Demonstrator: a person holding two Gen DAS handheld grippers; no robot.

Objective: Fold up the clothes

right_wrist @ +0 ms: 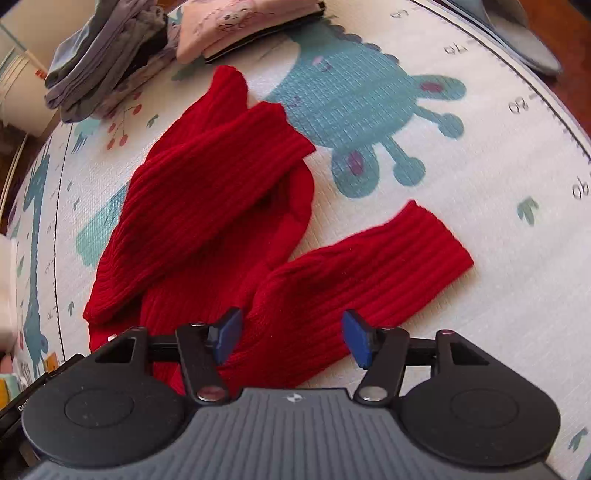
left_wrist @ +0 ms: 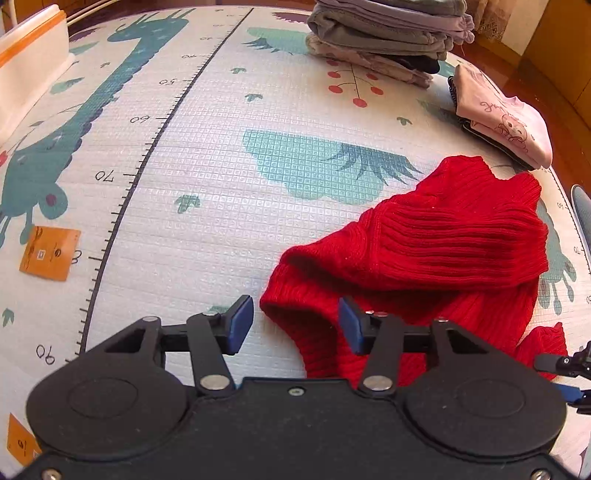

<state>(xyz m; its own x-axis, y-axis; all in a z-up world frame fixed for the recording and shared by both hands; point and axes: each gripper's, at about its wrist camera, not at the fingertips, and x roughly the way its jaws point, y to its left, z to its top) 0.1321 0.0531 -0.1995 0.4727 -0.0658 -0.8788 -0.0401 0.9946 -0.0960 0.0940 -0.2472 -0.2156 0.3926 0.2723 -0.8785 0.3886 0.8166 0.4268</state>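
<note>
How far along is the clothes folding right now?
Done: a stack of folded clothes and a folded pink top sit at the mat's far side. In hand: nothing; the left gripper and right gripper are both open over the red sweater. Left: the sweater, one sleeve already across its body.

Bare play mat (left_wrist: pixel 207 206) left; folded stacks (left_wrist: pixel 384 33) block far edge.

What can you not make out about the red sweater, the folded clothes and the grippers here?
- Red sweater: near hem hidden behind the right gripper, right wrist view.
- Folded stack: top cut off by the edge, left wrist view.
- Left gripper: contact with the sweater unclear.
</note>
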